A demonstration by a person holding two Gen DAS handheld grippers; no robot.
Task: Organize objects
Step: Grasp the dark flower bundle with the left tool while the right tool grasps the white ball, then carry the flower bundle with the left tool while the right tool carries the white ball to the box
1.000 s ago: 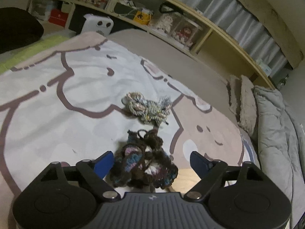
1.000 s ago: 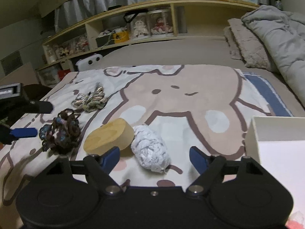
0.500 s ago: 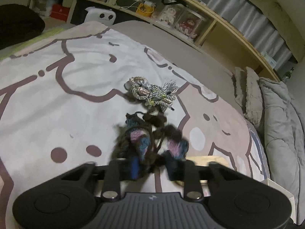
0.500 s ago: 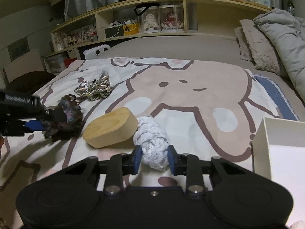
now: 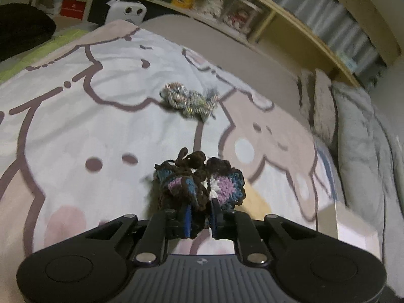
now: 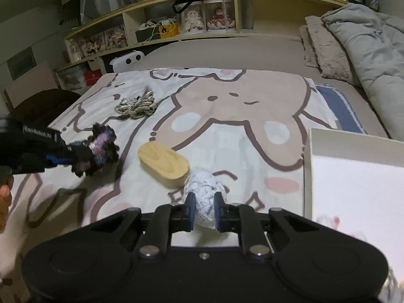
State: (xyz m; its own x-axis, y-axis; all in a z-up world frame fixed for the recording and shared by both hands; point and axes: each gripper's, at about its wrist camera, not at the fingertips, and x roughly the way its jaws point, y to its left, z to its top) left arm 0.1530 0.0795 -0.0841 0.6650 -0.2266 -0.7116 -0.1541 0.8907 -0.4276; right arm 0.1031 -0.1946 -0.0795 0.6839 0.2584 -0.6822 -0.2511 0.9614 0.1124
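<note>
Now both tools clamped: left tool [image 5: 200, 218] on dark crocheted piece [image 5: 202, 181], right tool [image 6: 204, 213] on white yarn ball [image 6: 205, 193].

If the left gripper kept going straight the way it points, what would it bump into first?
Likely the blanket itself. The left gripper, shut on the dark crochet piece, points downward at bare fabric. The rope bundle lies farther along that line, though depth is hard to judge.
</note>
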